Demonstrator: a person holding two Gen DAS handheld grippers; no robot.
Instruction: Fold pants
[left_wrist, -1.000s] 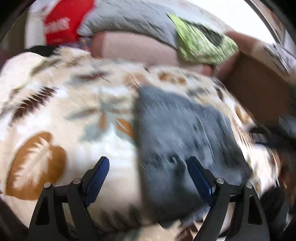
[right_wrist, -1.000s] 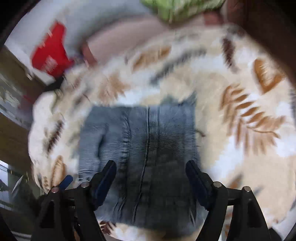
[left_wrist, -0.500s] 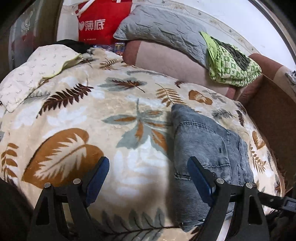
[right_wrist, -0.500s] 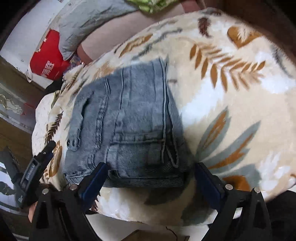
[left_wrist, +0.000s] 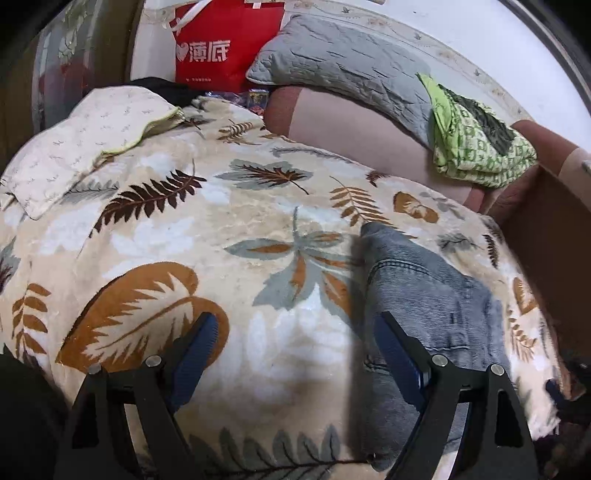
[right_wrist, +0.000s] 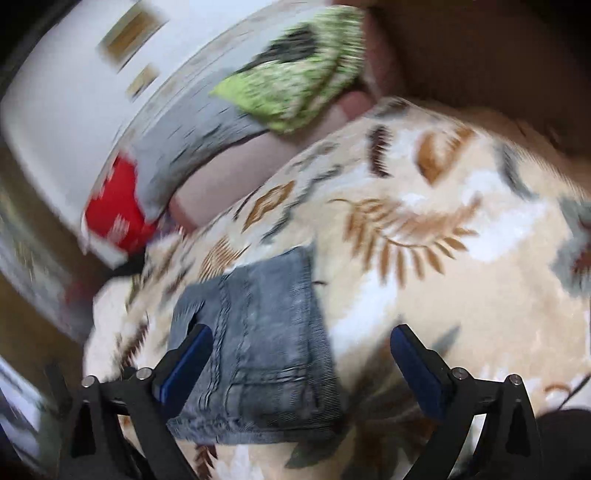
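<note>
The grey denim pants (left_wrist: 432, 314) lie folded into a compact rectangle on a leaf-patterned blanket (left_wrist: 229, 236). In the left wrist view they sit at the lower right, partly behind the right finger. My left gripper (left_wrist: 295, 350) is open and empty, over the blanket just left of the pants. In the blurred right wrist view the pants (right_wrist: 266, 332) lie at the lower left. My right gripper (right_wrist: 306, 365) is open and empty, its left finger over the pants.
A grey quilted pillow (left_wrist: 351, 74), a green patterned cloth (left_wrist: 476, 144) and a red bag (left_wrist: 221, 40) lie at the back. A cream pillow (left_wrist: 85, 147) rests at the left. A brown sofa arm (left_wrist: 546, 236) borders the right.
Both grippers have drawn back from the folded pants. The left has shifted left, so the pants sit further right in its view. The right has swung to the right and away, blurring its view.
</note>
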